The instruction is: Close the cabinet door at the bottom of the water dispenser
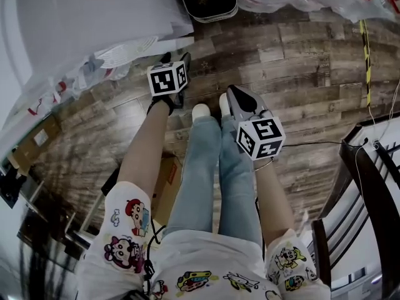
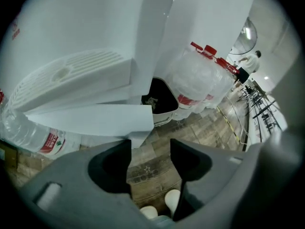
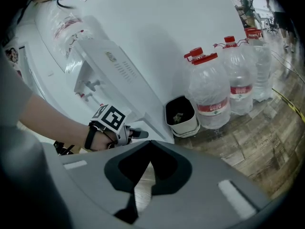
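The white water dispenser (image 1: 75, 17) stands at the upper left, its ribbed drip tray (image 2: 66, 75) above the cabinet. The white cabinet door (image 2: 90, 119) juts toward me, its lower corner just ahead of my left gripper's left jaw. My left gripper (image 2: 150, 144) is open, and only floor shows between the jaws. From the right gripper view, the left gripper (image 3: 138, 134) sits right at the door's (image 3: 147, 113) lower edge; contact is unclear. My right gripper (image 3: 150, 144) is shut and empty, held back over the person's legs (image 1: 232, 95).
A small white bin (image 3: 181, 116) with a dark inside stands on the wooden floor beside the dispenser. Large red-capped water bottles (image 3: 209, 92) line up behind it. Another bottle (image 2: 33, 137) lies left. A cardboard box (image 1: 165, 180) sits by the legs, and a dark chair (image 1: 369, 186) stands at right.
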